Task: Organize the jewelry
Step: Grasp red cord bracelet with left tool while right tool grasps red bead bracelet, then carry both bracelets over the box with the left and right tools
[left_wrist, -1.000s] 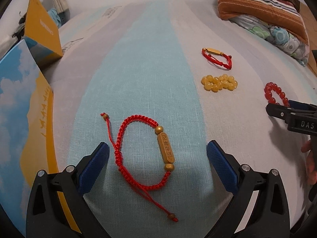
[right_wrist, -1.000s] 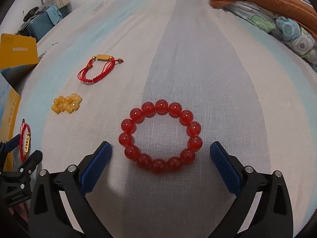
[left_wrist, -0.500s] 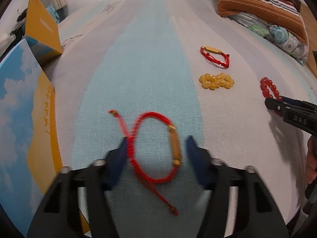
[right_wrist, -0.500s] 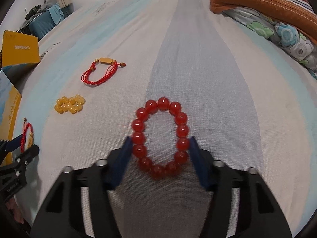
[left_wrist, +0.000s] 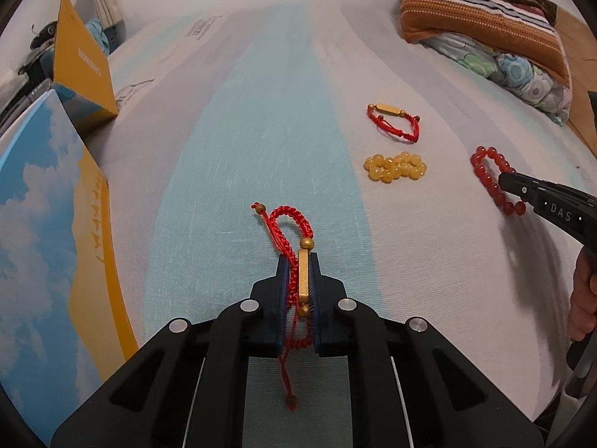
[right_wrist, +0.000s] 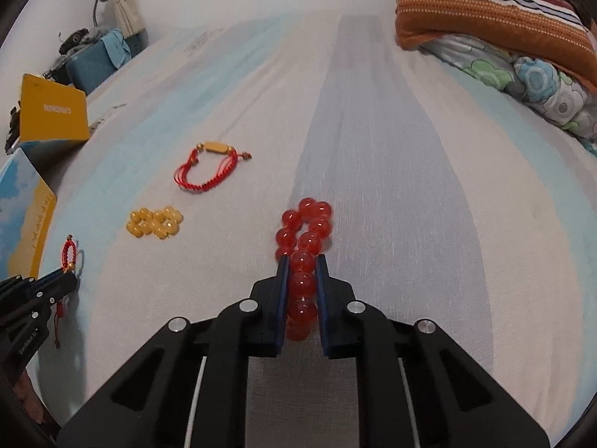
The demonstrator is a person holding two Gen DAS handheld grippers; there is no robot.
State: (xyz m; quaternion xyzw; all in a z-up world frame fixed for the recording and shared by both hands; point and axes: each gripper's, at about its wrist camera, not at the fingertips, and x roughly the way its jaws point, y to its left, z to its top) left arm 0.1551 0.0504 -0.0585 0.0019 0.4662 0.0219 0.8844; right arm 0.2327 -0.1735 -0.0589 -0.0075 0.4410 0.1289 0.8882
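Note:
My left gripper (left_wrist: 298,261) is shut on a red cord bracelet with a gold bar (left_wrist: 303,280); its loop sticks out ahead and a cord tail hangs below. My right gripper (right_wrist: 303,261) is shut on a red bead bracelet (right_wrist: 308,239), squeezed into a narrow loop on the bedsheet. A second red cord bracelet with a gold bar (left_wrist: 391,121) and a yellow bead bracelet (left_wrist: 394,166) lie on the sheet between the two grippers. They also show in the right wrist view: the cord bracelet (right_wrist: 211,168) and the yellow beads (right_wrist: 155,222).
A blue-and-yellow box (left_wrist: 48,231) stands at the left, with a yellow box lid (left_wrist: 80,67) behind it. Folded blankets and a pillow (left_wrist: 485,26) lie at the far right. A striped bedsheet (left_wrist: 261,130) covers the bed.
Both grippers have gone from wide open to shut. The left closed on the red cord bracelet, the right on the red bead bracelet, which squeezed into a narrow loop.

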